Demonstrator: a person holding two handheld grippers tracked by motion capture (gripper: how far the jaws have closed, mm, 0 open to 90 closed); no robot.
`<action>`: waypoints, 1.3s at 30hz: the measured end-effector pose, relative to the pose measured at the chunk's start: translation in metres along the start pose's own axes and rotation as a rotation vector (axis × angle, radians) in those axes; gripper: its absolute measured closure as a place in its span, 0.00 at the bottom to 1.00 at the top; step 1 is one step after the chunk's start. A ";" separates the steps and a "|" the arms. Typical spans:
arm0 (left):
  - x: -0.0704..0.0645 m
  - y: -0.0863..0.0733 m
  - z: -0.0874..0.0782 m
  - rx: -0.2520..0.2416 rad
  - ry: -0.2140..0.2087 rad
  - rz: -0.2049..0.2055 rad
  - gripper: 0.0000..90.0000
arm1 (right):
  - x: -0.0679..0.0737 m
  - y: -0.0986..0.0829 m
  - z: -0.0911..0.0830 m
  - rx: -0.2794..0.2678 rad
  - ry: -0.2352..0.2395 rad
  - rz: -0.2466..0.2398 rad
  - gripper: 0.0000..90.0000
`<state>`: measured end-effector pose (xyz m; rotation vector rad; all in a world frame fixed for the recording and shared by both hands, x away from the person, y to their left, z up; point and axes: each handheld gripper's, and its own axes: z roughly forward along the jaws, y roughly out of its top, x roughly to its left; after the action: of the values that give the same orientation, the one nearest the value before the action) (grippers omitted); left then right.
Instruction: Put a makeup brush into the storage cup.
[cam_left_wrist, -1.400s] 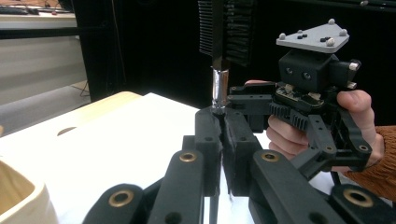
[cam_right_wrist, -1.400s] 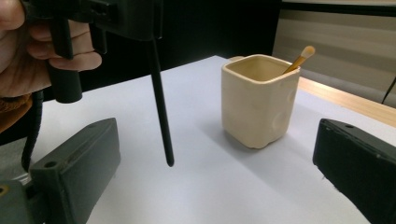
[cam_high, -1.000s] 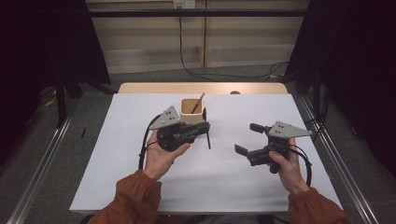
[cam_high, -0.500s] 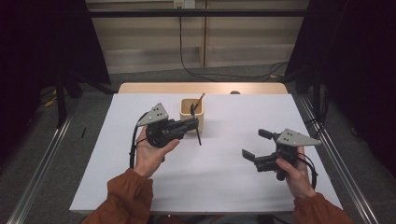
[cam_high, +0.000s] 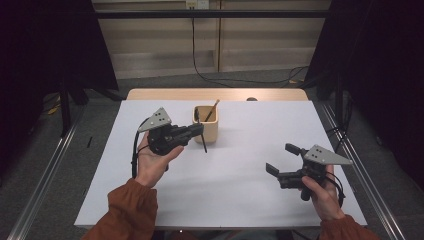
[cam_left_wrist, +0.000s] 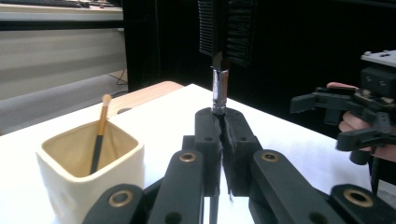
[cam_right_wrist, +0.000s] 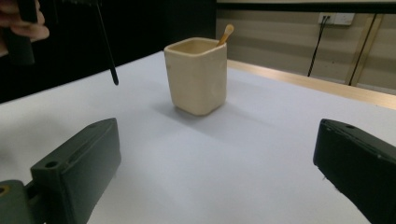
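At the left of the high view we see the left gripper (cam_high: 201, 131) raised above the white table (cam_high: 235, 190), its jaws pinched together on a thin black brush (cam_high: 202, 141) that stands roughly upright between them. In the left gripper view the brush's silver ferrule rises just above the closed jaws, topped by a wide black bristle head, and its dark handle passes down between them; the handle's lower tip hangs clear of the table in the right gripper view. Just beside that gripper, toward the far middle of the table, we find a cream square cup (cam_high: 206, 124) standing upright, with a second brush (cam_high: 211, 110), wooden-handled, leaning inside it against one corner. The held brush is just in front of the cup, outside it. Farther right, well apart from the cup, the right gripper (cam_high: 283, 161) is held low over the near right of the table, its jaws spread wide with nothing between them.
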<state>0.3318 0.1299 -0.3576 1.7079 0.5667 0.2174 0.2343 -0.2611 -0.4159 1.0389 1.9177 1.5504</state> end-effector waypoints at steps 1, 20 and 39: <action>0.001 0.001 -0.001 0.001 0.001 -0.001 0.96 | 0.002 0.000 -0.001 0.000 -0.002 -0.007 0.00; 0.024 0.017 -0.010 -0.026 0.059 -0.031 0.96 | -0.001 -0.021 -0.011 0.001 -0.086 -0.007 0.00; 0.032 0.043 0.003 -0.029 0.087 0.003 0.96 | 0.003 -0.024 -0.011 0.000 -0.093 -0.022 0.00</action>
<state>0.3714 0.1381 -0.3219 1.6776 0.6227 0.3013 0.2183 -0.2673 -0.4363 1.0669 1.8599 1.4643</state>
